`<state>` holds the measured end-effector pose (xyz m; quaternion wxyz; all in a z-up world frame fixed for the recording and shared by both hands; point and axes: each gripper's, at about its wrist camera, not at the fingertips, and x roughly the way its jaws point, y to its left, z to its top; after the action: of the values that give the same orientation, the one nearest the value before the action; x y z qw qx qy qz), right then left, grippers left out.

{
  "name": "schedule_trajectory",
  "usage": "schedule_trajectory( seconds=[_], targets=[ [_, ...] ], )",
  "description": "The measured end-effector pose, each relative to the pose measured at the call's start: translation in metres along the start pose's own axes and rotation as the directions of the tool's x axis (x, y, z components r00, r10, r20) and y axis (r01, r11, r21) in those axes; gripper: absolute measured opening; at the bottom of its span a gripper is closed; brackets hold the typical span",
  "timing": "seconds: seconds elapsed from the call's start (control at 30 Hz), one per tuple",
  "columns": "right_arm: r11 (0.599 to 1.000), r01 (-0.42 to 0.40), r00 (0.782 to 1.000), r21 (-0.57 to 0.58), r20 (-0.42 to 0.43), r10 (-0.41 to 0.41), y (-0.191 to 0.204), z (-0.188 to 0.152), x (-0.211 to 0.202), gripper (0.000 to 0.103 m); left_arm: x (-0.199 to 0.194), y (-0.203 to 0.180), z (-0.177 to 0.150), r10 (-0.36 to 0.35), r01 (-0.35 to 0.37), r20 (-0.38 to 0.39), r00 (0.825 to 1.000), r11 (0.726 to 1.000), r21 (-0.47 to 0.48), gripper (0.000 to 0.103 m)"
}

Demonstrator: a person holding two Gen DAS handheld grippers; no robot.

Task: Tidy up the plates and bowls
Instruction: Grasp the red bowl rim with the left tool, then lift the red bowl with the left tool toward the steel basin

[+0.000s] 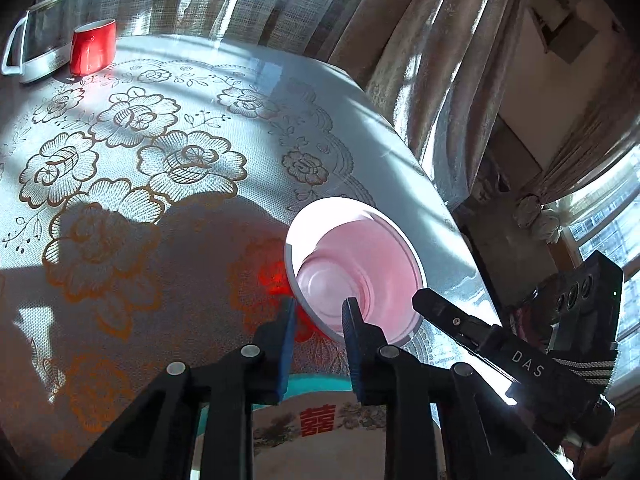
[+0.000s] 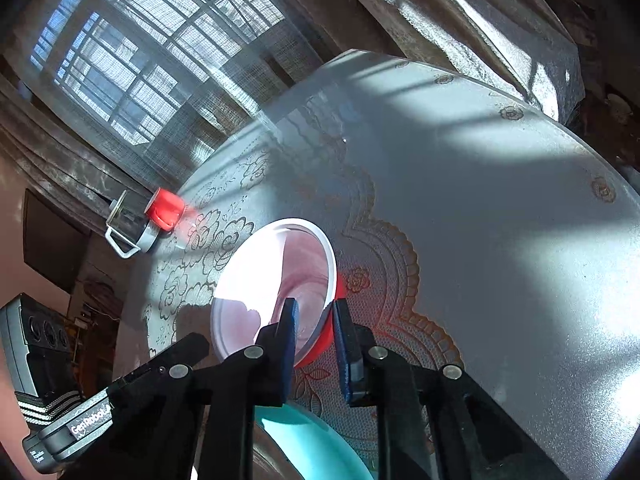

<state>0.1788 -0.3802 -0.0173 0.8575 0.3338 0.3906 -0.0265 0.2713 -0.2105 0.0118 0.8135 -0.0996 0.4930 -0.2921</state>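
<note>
The bowl (image 1: 356,268) is red outside and pale pink-white inside. It sits tilted above the table (image 1: 168,128), which is covered by a white cloth with gold floral print. Both grippers are at its rim, on opposite sides.

Left gripper (image 1: 320,320): the jaws are partly open, with a clear gap between the blue pads. The bowl's near rim lies in that gap. The right-hand pad (image 1: 352,328) reaches over the rim into the bowl's interior; the left-hand pad stands outside the wall, beside the red exterior. Whether either pad presses on the wall cannot be told from this view.

Right gripper (image 2: 314,324): the jaws are likewise partly open and straddle the rim. The left-hand pad (image 2: 290,320) is inside the bowl against the pink interior. The right-hand pad is outside, just beside the red outer wall. A narrow gap shows between the outer pad and the wall, so a firm grip cannot be confirmed.

In the left wrist view, the right gripper's black body enters from the right, next to the bowl. In the right wrist view, the left gripper's body appears at lower left.

Beneath the grippers lies a plate (image 1: 320,428) with a teal rim, a red character and a floral print. Its teal edge also shows in the right wrist view.

At the far end of the table stand a red mug (image 1: 93,46) and, touching or just beside it, a glass kettle (image 1: 40,40). Sheer curtains (image 1: 224,8) hang behind the table.
</note>
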Motion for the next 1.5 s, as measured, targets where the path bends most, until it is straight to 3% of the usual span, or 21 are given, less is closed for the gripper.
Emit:
schedule_trajectory(
  seconds=[0.23,0.53,0.67,0.77,0.87,1.0,1.17,1.33,1.37,1.4,1.5],
  targets=[
    [1.000,0.022,1.000,-0.005,0.011,-0.022,0.000,-0.003,-0.005,0.011,-0.008,-0.002,-0.003,-0.039,0.039,0.022,0.999,0.999,-0.002,0.021],
    [0.995,-0.061,0.997,-0.075,0.033,0.063,0.032,-0.013,-0.029,0.011,-0.061,-0.012,-0.022,-0.097,0.092,0.093,0.991,0.994,0.053,0.020],
    [0.991,0.013,0.999,-0.135,0.053,-0.005,0.048,-0.020,-0.032,0.011,-0.073,-0.005,-0.024,-0.057,0.052,0.110,0.992,0.998,0.046,0.020],
    [0.996,0.009,0.999,-0.089,0.041,-0.006,0.041,-0.022,-0.032,0.012,-0.075,0.008,-0.023,-0.010,0.009,0.113,0.994,1.000,0.009,0.020],
    [0.999,0.004,0.999,-0.052,0.053,-0.001,0.032,-0.021,-0.037,0.014,-0.073,0.019,-0.021,-0.009,0.013,0.106,0.994,0.999,-0.035,0.024],
    [1.000,-0.006,0.998,-0.014,0.064,0.006,0.022,-0.015,-0.039,0.021,-0.064,0.024,-0.018,-0.022,0.029,0.094,0.995,0.998,-0.064,0.037],
    [0.999,0.021,0.999,0.035,0.034,-0.022,0.009,-0.005,-0.022,0.026,-0.040,0.025,-0.010,-0.009,0.014,0.053,0.999,0.997,-0.081,0.043],
    [0.998,0.053,0.999,0.037,0.011,-0.053,0.002,-0.003,-0.005,0.025,-0.014,0.018,-0.004,-0.040,0.040,0.001,0.999,0.996,-0.078,0.038],
    [0.998,0.056,0.998,0.032,0.006,-0.056,0.003,-0.003,-0.003,0.021,-0.009,0.016,-0.004,-0.042,0.041,-0.009,0.999,0.997,-0.067,0.032],
    [0.998,0.051,0.999,0.025,-0.004,-0.051,0.003,-0.004,0.000,0.019,-0.005,0.013,-0.004,-0.056,0.055,-0.022,0.998,0.997,-0.058,0.018],
    [0.997,0.073,0.997,-0.001,0.000,-0.073,0.007,-0.007,0.001,0.012,-0.009,0.007,-0.007,-0.071,0.071,0.009,0.997,0.997,-0.030,0.017]
  ],
)
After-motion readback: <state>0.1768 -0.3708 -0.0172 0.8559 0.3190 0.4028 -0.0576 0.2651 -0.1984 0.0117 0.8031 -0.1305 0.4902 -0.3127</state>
